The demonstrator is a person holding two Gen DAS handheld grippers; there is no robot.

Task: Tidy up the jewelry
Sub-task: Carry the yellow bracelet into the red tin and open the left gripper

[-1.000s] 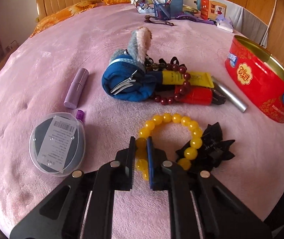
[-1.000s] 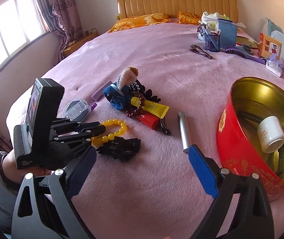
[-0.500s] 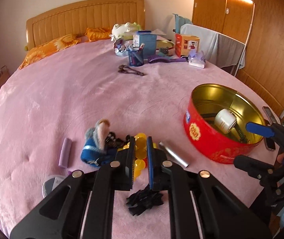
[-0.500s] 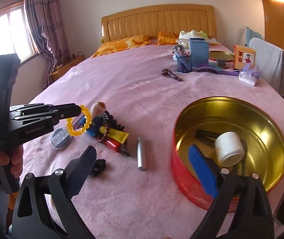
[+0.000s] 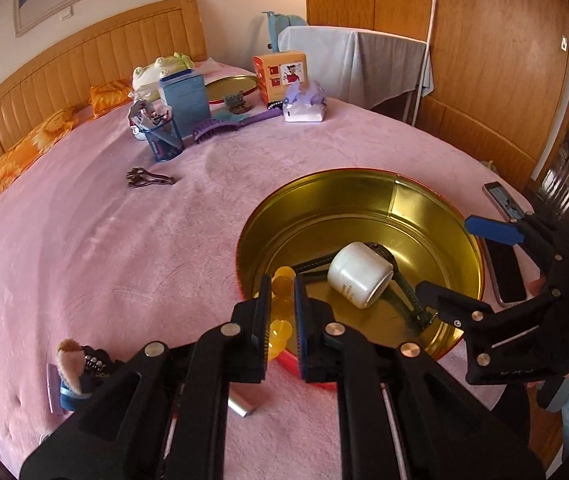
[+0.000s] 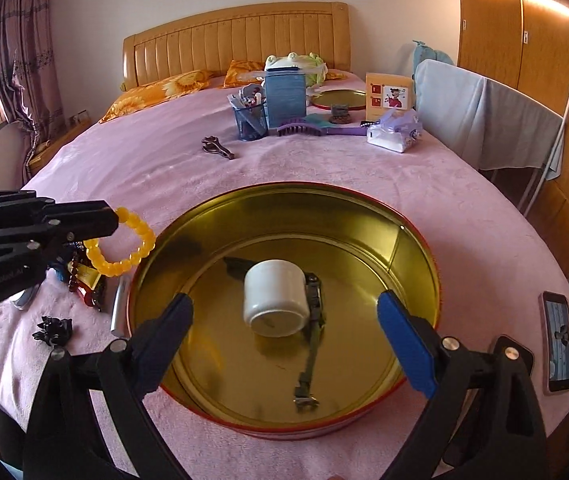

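The left gripper (image 5: 279,300) is clamped on the yellow bracelet (image 6: 124,246). A second ago that bracelet lay on the bed beside a black clip; it has since been lifted off and carried across, and it now hangs from the left fingertips just short of the tin's (image 6: 424,240) near rim, in the air and touching nothing else. The right gripper (image 6: 284,340) has swung over as well and hovers above the tin with its blue pads wide apart and nothing between them.

By this reading the pick is done and the carry is nearly over; a short move ahead of the left gripper and a release should drop the bracelet into the tin.

Counted: one tin, holding one white jar (image 6: 276,300) and one dark strap (image 6: 310,344). One yellow bracelet in the grip. Below and behind the left gripper, on the bed: one black clip (image 6: 53,330), one silver tube (image 6: 118,308), one dark red bead string (image 6: 74,272). To the right of the right gripper lies one phone (image 6: 560,340).
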